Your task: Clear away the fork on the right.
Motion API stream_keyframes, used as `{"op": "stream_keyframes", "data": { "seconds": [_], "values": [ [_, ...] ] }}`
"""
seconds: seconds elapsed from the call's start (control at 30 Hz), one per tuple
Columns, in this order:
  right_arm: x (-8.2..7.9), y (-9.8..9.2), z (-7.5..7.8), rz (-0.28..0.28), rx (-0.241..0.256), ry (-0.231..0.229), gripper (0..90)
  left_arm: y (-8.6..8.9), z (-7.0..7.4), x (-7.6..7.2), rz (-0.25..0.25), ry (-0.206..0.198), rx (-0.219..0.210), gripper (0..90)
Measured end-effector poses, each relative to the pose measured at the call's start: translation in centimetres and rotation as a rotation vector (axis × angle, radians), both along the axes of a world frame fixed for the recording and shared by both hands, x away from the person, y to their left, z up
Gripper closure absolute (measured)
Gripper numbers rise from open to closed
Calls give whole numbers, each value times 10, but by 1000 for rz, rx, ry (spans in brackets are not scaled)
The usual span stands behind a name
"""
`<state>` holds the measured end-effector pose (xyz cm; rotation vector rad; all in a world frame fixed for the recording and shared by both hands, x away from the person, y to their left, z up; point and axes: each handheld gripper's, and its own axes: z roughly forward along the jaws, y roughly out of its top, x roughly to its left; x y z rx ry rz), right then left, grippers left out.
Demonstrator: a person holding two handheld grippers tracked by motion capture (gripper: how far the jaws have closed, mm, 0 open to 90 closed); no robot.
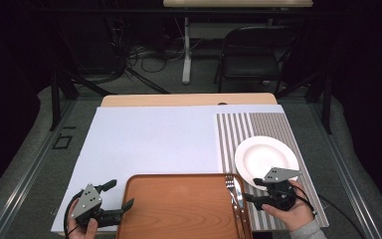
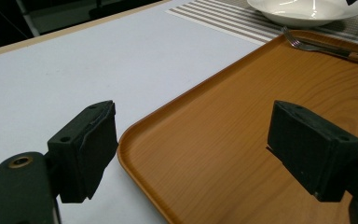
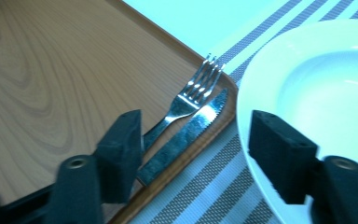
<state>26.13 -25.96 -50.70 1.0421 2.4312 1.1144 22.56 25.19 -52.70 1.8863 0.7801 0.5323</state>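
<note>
- Wood-grain tray [image 2: 242, 121], smooth with a soft satin sheen, warm brown.
- Glossy white plate [image 3: 326, 88], glazed like ceramic, bright highlights on the rim.
- Polished metal fork [image 3: 191, 100] and knife [image 3: 186, 135], mirror-like, reflective.
- Woven striped placemat [image 3: 205, 196], coarse textile weave, matt.
- Pale matt table sheet [image 1: 149, 139], smooth, paper-like.
- Matt black jaw pads of the left gripper [image 2: 193, 149] and right gripper [image 3: 198, 149], rubbery-looking, slightly rough at the edges.
</note>
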Motion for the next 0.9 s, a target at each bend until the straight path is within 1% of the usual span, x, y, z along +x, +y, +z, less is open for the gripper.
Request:
{"op": "stream_keyframes", "data": {
  "seconds": [0.03, 0.07, 0.13, 0.17, 0.23, 0.33, 0.37, 0.43, 0.57, 0.63, 0.73, 0.9],
  "values": [
    [1, -1, 1, 1, -7, 7, 275, 0, 0, 0, 0, 0, 0, 159],
    [1, -2, 1, -7, -7, 3, 239, 0, 0, 0, -1, 0, 0, 159],
    [2, -3, 1, -24, -9, 11, 169, -1, 0, 0, -1, 1, 0, 160],
    [3, -5, 1, -39, -6, 4, 141, -1, 0, 0, -1, 1, 0, 159],
    [3, -6, 1, -56, -11, -13, 124, -1, 0, 0, 0, 0, 0, 160],
    [4, -8, 2, -84, -19, -14, 11, 0, 0, 0, -1, 0, 2, 159],
    [4, -9, 2, -80, -15, -16, 0, 0, 0, 0, 0, -1, 1, 159],
    [5, -12, 2, -76, -9, -18, 0, 0, 0, 0, -1, 0, 2, 159],
    [6, -16, 2, -95, -27, -30, 0, 0, 0, 0, -1, 0, 1, 159],
    [7, -18, 2, -105, -44, -43, 0, 0, 0, 0, -1, 1, 1, 159],
    [7, -21, 3, -112, -86, -60, 0, 0, 0, 0, -1, 1, 3, 159],
    [8, -26, 4, -125, -120, -80, 0, -1, 0, 0, 1, 1, 3, 159]
  ]
}}
